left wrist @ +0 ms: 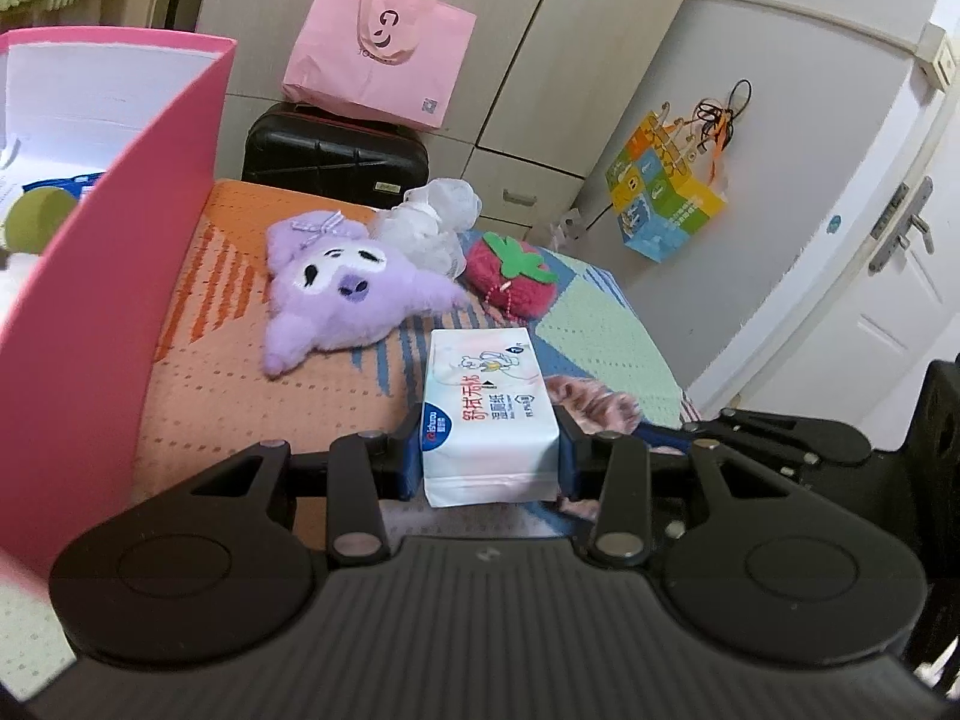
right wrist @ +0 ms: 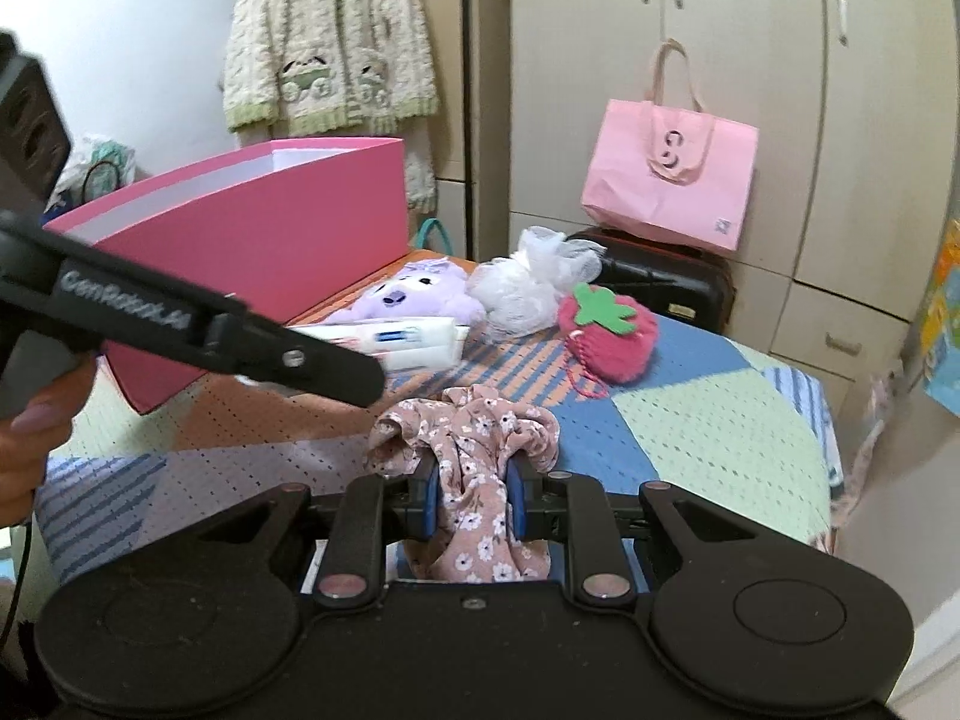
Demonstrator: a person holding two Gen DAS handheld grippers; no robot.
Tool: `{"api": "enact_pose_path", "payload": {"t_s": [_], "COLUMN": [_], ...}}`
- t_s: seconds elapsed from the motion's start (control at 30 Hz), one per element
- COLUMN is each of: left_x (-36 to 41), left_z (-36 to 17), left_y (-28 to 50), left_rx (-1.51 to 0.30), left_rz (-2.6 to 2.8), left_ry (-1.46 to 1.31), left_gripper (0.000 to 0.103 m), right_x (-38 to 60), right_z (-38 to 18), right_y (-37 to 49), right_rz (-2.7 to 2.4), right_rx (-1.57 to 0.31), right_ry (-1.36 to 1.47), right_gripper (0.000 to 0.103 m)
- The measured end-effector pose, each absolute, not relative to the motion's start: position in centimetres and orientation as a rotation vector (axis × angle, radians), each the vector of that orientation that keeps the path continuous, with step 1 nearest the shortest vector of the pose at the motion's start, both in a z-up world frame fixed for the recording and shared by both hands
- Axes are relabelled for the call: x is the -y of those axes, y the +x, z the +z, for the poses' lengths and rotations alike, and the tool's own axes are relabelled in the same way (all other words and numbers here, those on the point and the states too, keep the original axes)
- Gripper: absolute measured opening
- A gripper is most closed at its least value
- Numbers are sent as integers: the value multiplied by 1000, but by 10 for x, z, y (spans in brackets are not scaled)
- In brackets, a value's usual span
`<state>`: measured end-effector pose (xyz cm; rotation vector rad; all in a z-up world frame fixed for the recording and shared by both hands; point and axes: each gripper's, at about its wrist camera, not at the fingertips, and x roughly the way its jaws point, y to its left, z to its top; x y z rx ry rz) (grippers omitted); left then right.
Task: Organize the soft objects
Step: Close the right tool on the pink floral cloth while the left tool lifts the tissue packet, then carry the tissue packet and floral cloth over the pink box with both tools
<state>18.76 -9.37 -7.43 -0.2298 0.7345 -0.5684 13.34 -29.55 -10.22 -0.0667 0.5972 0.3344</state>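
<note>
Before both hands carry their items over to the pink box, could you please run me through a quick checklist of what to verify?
1. Left gripper shut on the wet wipes pack: ok, a finger presses on each side of it.
2. Right gripper shut on the floral cloth: ok, bunched between the fingers.
3. Cloth clear of the bedspread: cannot tell, its loose end hangs out of view.
4. Pink box open at the top: ok, no lid on it.
5. Room inside the box: cannot tell, only part of the inside shows.
6. Purple plush, white mesh puff and strawberry pouch left on the bed: ok.
</note>
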Motion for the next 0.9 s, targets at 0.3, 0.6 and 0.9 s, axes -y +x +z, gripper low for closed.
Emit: {"api": "enact_pose_path", "payload": {"t_s": [0.3, 0.6, 0.9], "left_x": [77, 57, 24], "left_z": [-63, -56, -46], "left_y": [158, 127, 108], "left_rx": [-711, -768, -837], "left_rz": [-569, -569, -600], "left_ry": [-109, -10, -16], "left_gripper": [40, 40, 40], "right_x": [298, 283, 262], "right_z": [-90, -73, -53], "right_y": [98, 74, 58], "right_rz": [281, 340, 454], "right_rx": [-658, -690, -732], "right_ry": [32, 13, 41], "right_gripper": [25, 27, 28]}}
